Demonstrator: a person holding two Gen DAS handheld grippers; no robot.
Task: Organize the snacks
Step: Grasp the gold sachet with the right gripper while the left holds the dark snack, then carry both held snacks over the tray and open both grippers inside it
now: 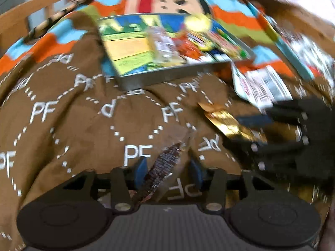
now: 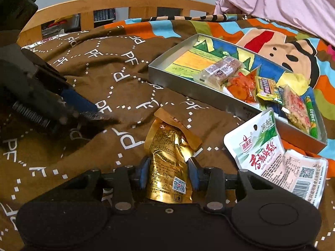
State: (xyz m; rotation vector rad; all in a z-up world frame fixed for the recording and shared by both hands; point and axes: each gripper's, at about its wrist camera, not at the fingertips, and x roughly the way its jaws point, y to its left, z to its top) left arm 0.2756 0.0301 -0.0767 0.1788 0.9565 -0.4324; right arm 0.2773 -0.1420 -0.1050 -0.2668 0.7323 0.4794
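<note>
Right gripper clamps the gold pouch; left gripper straddles a dark bar, pads apart, beside the tin.

Pretty sure I'm in a bedroom: brown cartoon-print quilt, slatted wooden bed frame, pink bedding.

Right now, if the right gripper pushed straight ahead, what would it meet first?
The gold pouch already lies between the right gripper's pads; beyond it, probably the brown bedspread, though depth is unclear.
</note>
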